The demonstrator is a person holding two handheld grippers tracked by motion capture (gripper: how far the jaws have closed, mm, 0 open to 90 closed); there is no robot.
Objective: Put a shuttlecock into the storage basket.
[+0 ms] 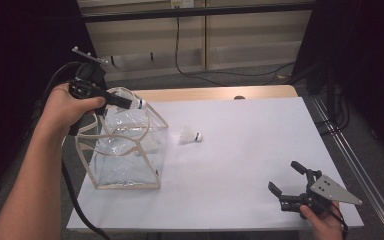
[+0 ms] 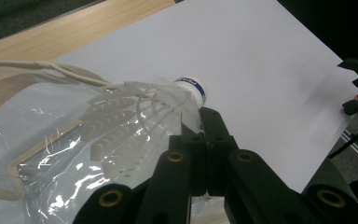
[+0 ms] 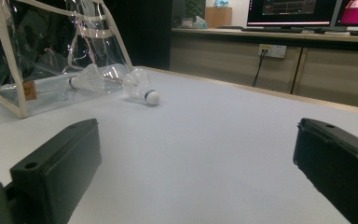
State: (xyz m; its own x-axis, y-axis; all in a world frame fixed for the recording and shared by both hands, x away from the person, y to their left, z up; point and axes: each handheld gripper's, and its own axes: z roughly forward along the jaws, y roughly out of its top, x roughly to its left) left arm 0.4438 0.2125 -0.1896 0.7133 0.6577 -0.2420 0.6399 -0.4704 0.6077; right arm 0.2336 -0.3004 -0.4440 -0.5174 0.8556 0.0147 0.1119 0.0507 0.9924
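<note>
Black fingers of your right gripper (image 1: 289, 181) stand spread wide with nothing between them, resting low at the near right corner of the tabletop (image 1: 250, 150), your hand (image 1: 325, 220) curled under its body at the front edge. Ahead of it the white sheet lies bare across a broad stretch, with free room out to the right edge and the far wooden strip. One shuttlecock on the table (image 1: 190, 135) lies on its side near the middle, cork pointing right, just beside the clear plastic bag (image 1: 125, 150); the right gripper view shows another shuttlecock inside the bag (image 3: 87, 79), lying on its floor. The bag stands at the left, its cream-trimmed mouth open upward and its near corner close to the left edge. Your left arm reaches in from the bottom left, forearm raised, hand (image 1: 70, 107) wrapped round the left gripper (image 1: 128, 102), which is held above the bag's mouth. Its fingers are pressed together, pinching the held shuttlecock (image 2: 168, 105) by its skirt just behind the cork.
</note>
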